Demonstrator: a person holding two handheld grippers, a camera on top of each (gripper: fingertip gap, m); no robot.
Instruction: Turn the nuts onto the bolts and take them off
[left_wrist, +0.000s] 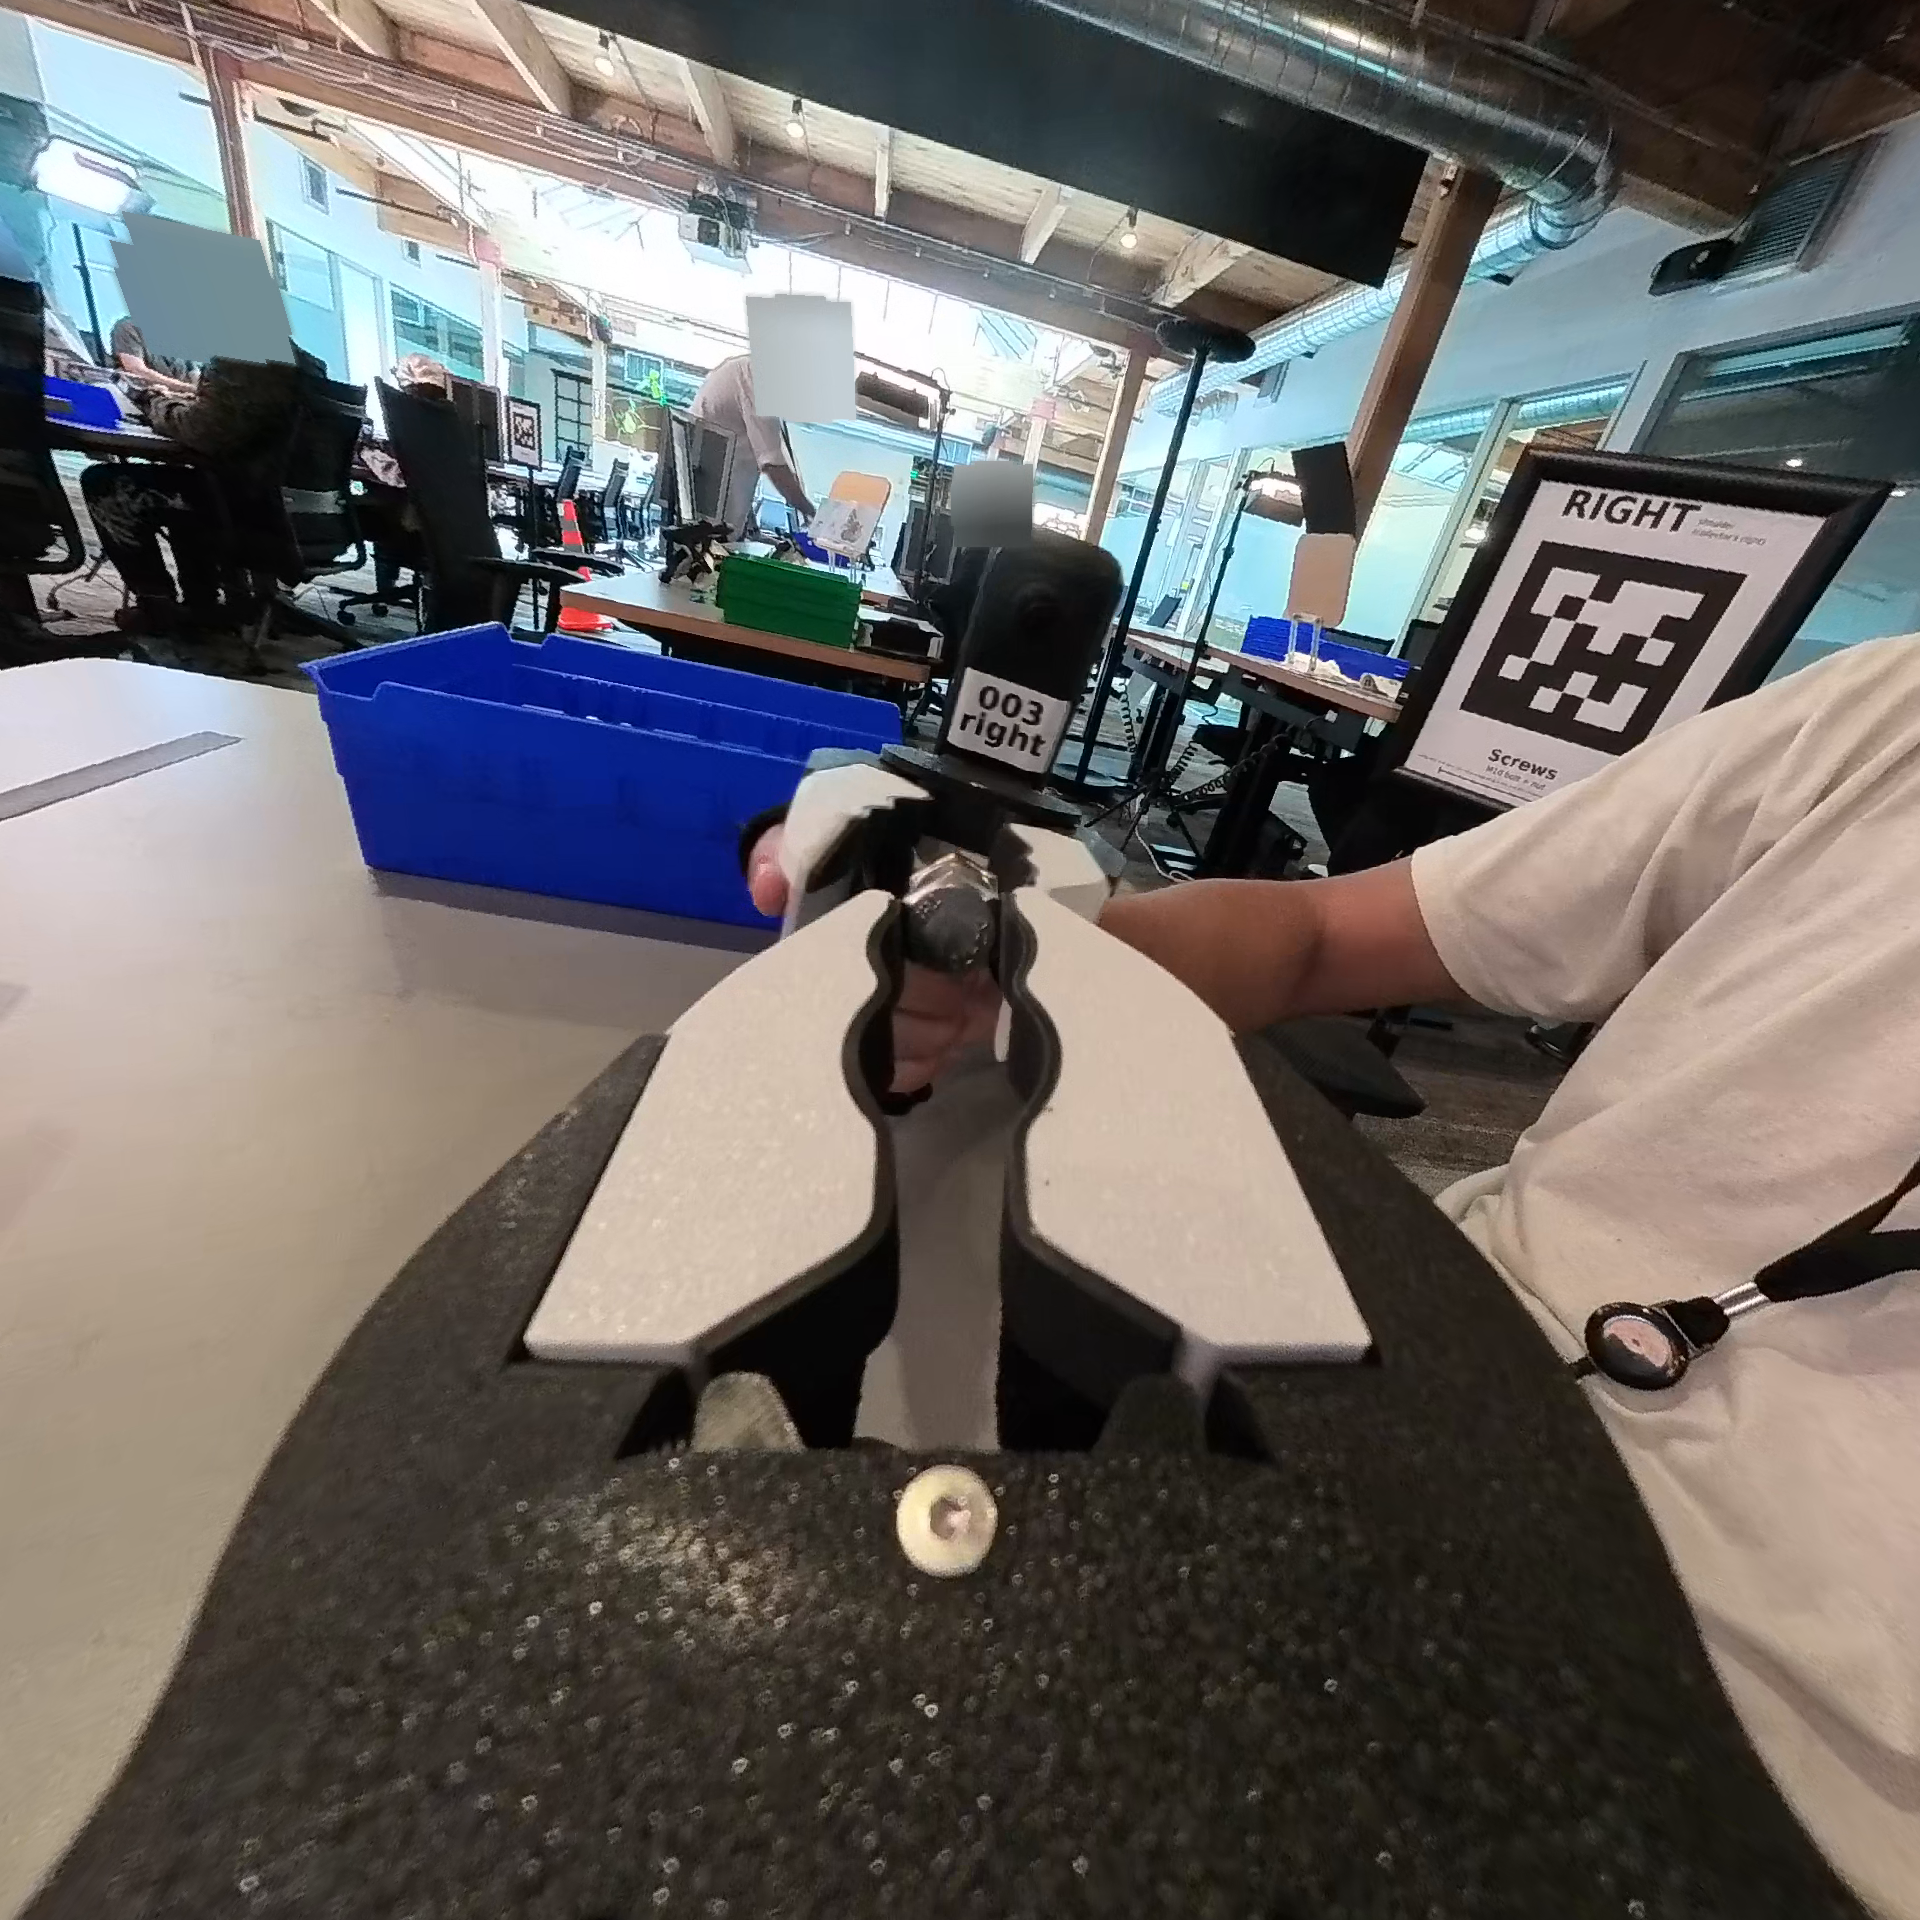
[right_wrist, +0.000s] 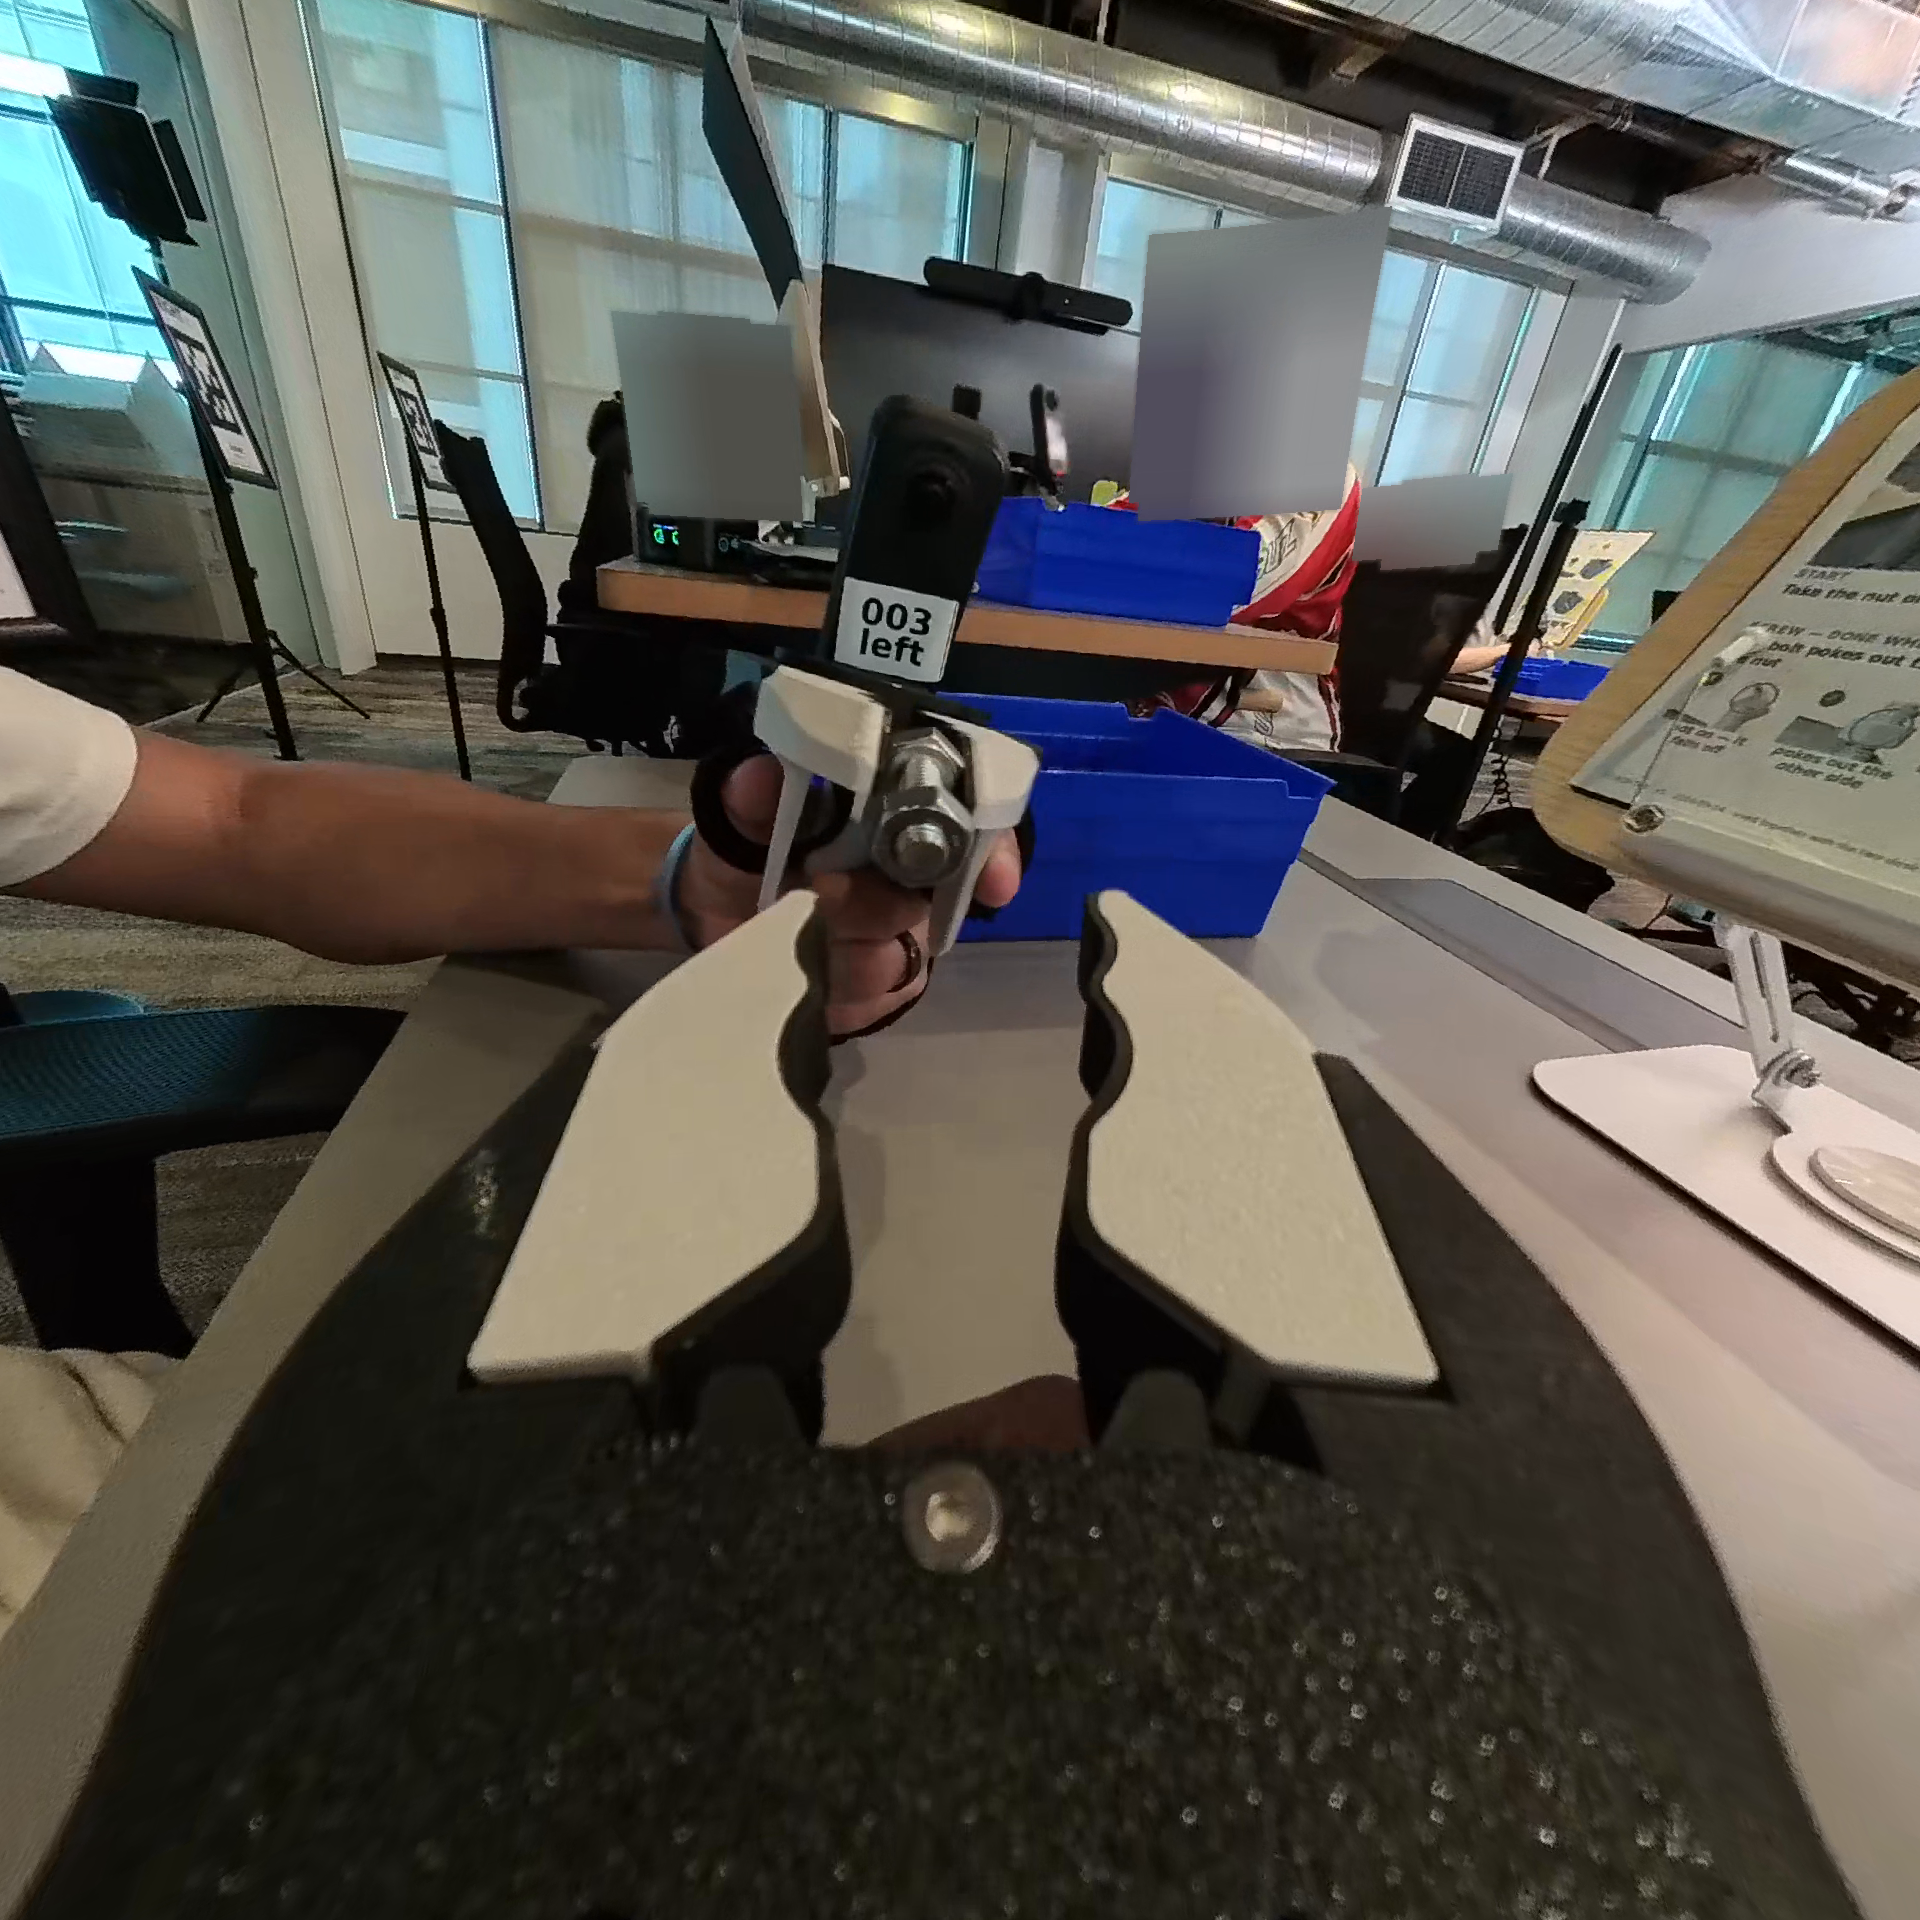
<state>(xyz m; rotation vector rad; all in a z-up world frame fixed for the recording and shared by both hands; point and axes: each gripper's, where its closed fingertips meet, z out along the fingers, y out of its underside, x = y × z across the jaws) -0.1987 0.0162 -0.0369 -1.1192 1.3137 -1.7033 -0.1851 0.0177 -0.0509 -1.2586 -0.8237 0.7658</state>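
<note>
While my left gripper (left_wrist: 951, 940) is clamped on the bolt (right_wrist: 920, 821) up in the air above the table (left_wrist: 208, 987), the whole thing depends on that one pinch, so that's where I'd expect trouble first. Its fingers are closed on the head end, the threaded end sticks out toward my other hand, and the nut (right_wrist: 914, 836) sits partway along the threads with the bolt tip poking past it. If the bolt twists in that grip when I turn the nut, nothing threads or unthreads, it just spins along. Moving right, my right gripper (right_wrist: 945, 925) is spread apart and holding nothing, just short of the nut. Judging from the right wrist view it sits a bit low compared with the nut, so closing from here could catch only a corner, or pinch the threads instead, and slip off. A crooked bite could also lever the bolt sideways out of the left fingers. Anything that drops probably lands on the table or rolls off toward the blue bin (right_wrist: 1143, 821) behind, or off the edge. The instruction stand (right_wrist: 1756, 1091) on the far right is close enough to bump with a wide wrist turn.
</note>
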